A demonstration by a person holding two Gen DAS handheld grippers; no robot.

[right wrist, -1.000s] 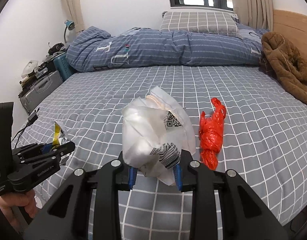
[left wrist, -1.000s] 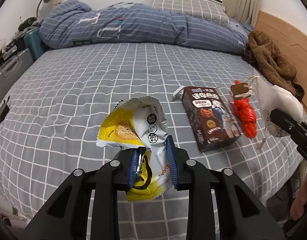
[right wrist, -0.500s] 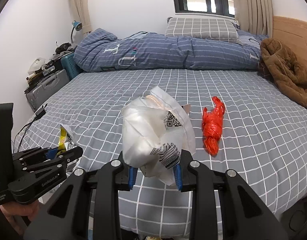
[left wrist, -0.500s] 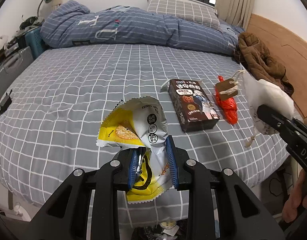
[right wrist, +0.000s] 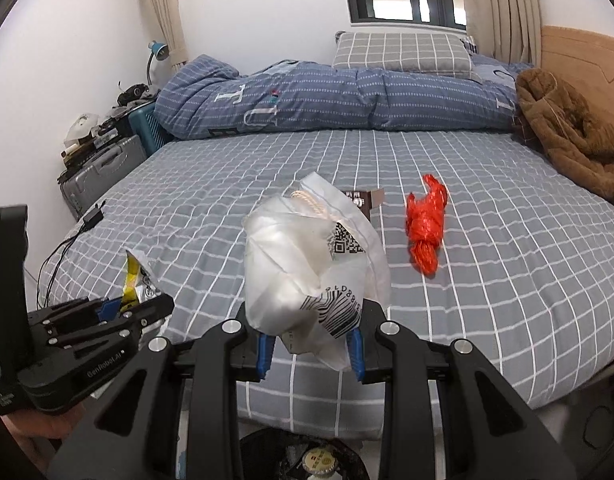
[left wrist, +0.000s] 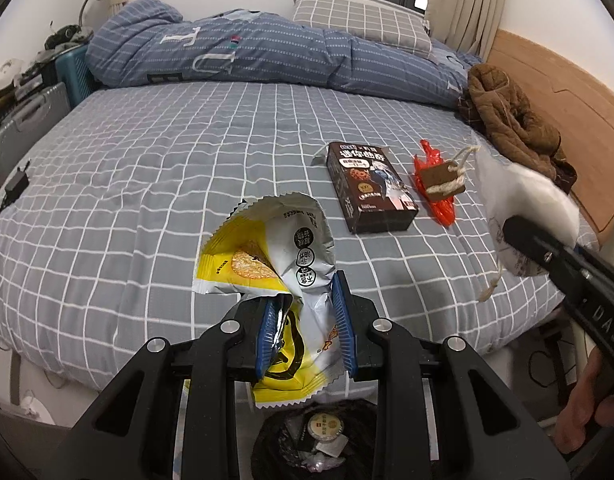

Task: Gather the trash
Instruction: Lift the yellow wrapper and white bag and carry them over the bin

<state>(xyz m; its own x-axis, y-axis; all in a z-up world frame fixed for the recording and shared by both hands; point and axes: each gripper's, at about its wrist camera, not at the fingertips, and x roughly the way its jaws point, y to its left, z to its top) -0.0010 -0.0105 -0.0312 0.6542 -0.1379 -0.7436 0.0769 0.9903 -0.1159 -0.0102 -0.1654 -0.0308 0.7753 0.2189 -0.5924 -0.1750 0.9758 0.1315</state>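
My left gripper [left wrist: 305, 330] is shut on a torn yellow and silver snack wrapper [left wrist: 275, 256], held off the front edge of the bed. Below it stands a black-lined trash bin [left wrist: 319, 436] with some litter inside. My right gripper [right wrist: 311, 346] is shut on a crumpled clear plastic bag [right wrist: 307, 264] with a barcode and a rope cord. The same bag [left wrist: 523, 208] shows at the right of the left wrist view. On the grey checked bed [left wrist: 147, 168] lie a dark cookie box [left wrist: 371, 188] and a red plastic bag [right wrist: 425, 228].
A folded blue quilt [right wrist: 327, 96] and a pillow [right wrist: 403, 52] lie at the far end of the bed. A brown jacket [right wrist: 567, 128] is at the right by the wooden headboard. Suitcases [right wrist: 99, 172] stand at the left. A charger cable [right wrist: 87, 220] lies on the bed's left edge.
Both grippers drew back from the bed, each keeping its hold. The bed's front edge and the trash bin have come into view below them.
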